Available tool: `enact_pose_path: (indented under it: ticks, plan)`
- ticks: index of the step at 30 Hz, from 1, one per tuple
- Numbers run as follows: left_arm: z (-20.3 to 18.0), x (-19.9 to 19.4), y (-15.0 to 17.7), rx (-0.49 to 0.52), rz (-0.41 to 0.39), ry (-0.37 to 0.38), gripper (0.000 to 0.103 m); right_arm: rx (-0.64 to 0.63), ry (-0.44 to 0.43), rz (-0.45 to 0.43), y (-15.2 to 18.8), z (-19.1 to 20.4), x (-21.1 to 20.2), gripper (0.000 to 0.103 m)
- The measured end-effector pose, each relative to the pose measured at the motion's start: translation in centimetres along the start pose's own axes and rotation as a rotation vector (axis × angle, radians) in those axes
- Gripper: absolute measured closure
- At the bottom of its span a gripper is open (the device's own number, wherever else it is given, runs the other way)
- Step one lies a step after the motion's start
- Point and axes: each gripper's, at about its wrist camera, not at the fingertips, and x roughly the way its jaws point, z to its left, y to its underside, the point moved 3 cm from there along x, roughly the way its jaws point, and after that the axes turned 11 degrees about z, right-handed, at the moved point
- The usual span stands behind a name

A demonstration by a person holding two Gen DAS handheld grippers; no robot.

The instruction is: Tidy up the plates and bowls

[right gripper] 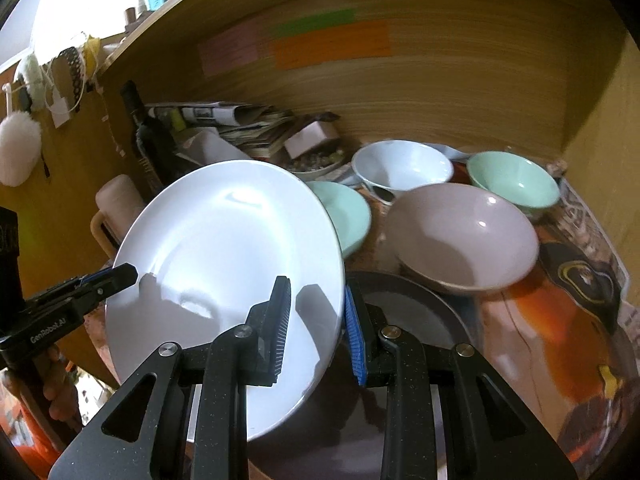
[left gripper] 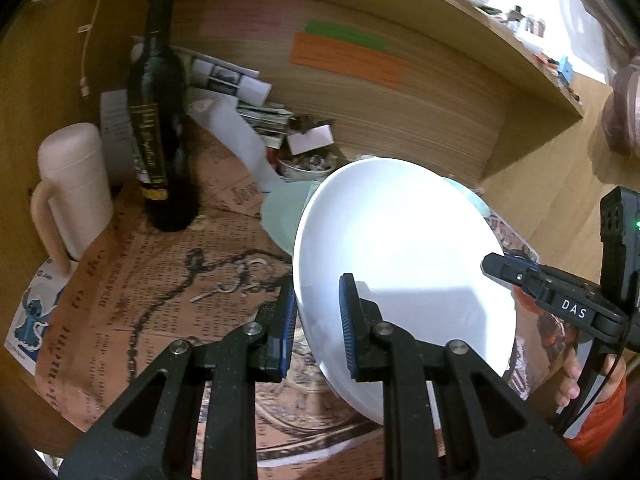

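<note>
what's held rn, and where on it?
White plate, tilted and lifted, gripped at its rim from opposite sides: left gripper on one edge, right gripper on the other.

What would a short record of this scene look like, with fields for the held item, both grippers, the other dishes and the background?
held item: white plate, tilted, lifted off the table
left gripper: shut on the plate's rim
right gripper: shut on the opposite rim
other dishes: mint plate, white bowl, pink bowl, mint bowl, dark plate
background: dark bottle, cream mug
</note>
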Motion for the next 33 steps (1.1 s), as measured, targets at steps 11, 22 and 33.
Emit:
enact_pose_path:
  ticks: [11,22,33]
  plan:
    - [-3.3,1.7,0.6,0.065,0.050,0.016,0.083,0.078,0.015,0.007,2.4,-3.5,-0.7,0.079]
    - [-4.9,4.5,1.5,0.095,0.115,0.026,0.083,0.123,0.054,0.037,4.0,-5.6,-0.3,0.079]
    - [-5.0,6.4,2.1,0.101,0.170,-0.003,0.083,0.143,0.048,0.079,4.8,-6.6,1.1,0.079]
